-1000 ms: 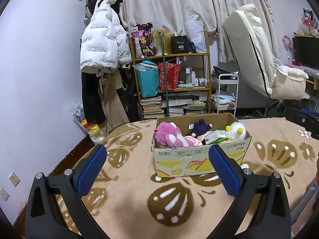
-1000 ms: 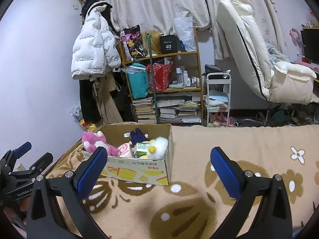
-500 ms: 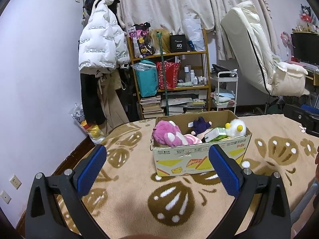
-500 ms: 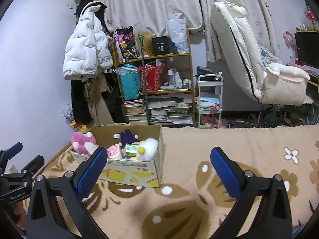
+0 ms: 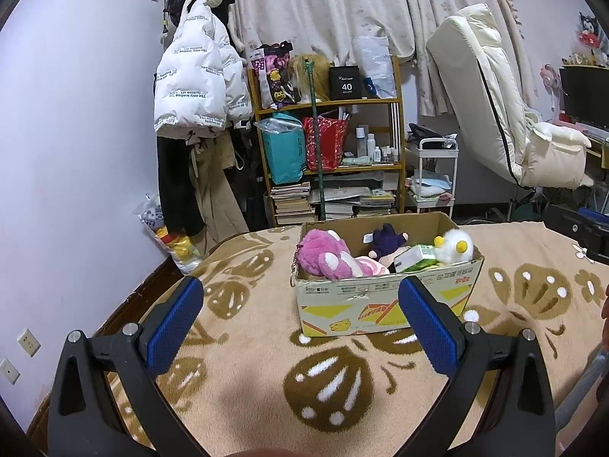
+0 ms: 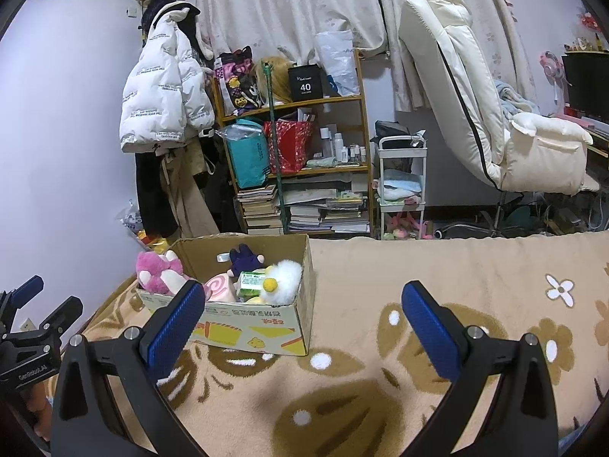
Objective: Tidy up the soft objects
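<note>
Bedroom setting. A beige blanket (image 5: pixel 247 346) with brown leaf and flower patterns covers the working surface. Behind it stands a wooden shelf (image 5: pixel 327 160) loaded with bags, bottles and stacked books. A white puffer jacket (image 5: pixel 198 80) hangs at the wall to the left of the shelf, and a cream reclining chair (image 5: pixel 506 114) stands to the right. Pale curtains (image 5: pixel 323 3) hang above the shelf.

A cardboard box (image 5: pixel 384 304) sits open on the blanket, toward the far edge. Contents observed: a pink plush toy (image 5: pixel 327 257) at the left end, leaning over the rim; a dark purple plush (image 5: pixel 386 242) against the back wall; a green and white carton (image 5: pixel 415 257) just beside a white fluffy toy (image 5: pixel 455 245) with yellow spots at the right end. A pink swirl-patterned soft item (image 6: pixel 220 285) lies between the pink plush and the carton.

Left gripper (image 5: pixel 300 320): fingers spread wide, blue pads well apart, nothing between them. It hangs above the blanket, short of the box, with the box's front face showing between the pads.

Right gripper (image 6: pixel 304 323): likewise wide open and holding nothing. It sits over the blanket to the right of the box, with the box near its left finger in view.

The left gripper also appears at the left margin of the right wrist view.
</note>
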### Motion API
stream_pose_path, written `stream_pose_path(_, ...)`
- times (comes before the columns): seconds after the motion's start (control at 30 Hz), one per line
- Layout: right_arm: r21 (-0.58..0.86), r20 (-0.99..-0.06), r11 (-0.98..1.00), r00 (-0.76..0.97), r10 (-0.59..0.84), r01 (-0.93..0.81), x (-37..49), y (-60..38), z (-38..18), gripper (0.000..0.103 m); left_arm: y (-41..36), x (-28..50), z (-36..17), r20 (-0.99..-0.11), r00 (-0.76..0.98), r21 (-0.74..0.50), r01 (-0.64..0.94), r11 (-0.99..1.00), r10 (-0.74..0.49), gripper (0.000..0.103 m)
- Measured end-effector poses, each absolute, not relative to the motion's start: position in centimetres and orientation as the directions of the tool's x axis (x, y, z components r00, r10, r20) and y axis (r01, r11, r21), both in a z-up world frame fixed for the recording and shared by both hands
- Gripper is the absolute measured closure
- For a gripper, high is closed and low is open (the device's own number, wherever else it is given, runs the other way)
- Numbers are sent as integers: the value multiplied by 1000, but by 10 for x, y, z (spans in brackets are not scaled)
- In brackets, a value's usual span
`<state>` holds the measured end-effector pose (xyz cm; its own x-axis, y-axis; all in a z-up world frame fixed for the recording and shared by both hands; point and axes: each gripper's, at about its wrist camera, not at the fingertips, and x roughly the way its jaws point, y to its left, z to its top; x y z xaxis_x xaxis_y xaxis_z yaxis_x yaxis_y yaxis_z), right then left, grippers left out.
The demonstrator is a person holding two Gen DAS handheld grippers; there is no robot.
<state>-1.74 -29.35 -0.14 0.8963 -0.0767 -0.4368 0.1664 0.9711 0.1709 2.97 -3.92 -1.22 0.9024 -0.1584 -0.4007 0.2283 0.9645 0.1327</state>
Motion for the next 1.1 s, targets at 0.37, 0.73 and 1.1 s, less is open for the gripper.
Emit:
stream_pose_path(0.37, 170, -440, 971, 894, -78, 168, -17, -291, -2, 0, -40, 30, -15, -410, 899, 139, 230, 963, -156, 2)
stream_pose_path(0.73, 171, -442, 971, 894, -78, 169, -16, -290, -3, 0, -40, 31, -15, -412, 899, 138, 222, 965, -148, 2)
stream_pose_path(1.1, 173, -441, 970, 894, -78, 169, -17, -290, -2, 0, -39, 31, -17, -418, 896, 142, 229, 963, -151, 2)
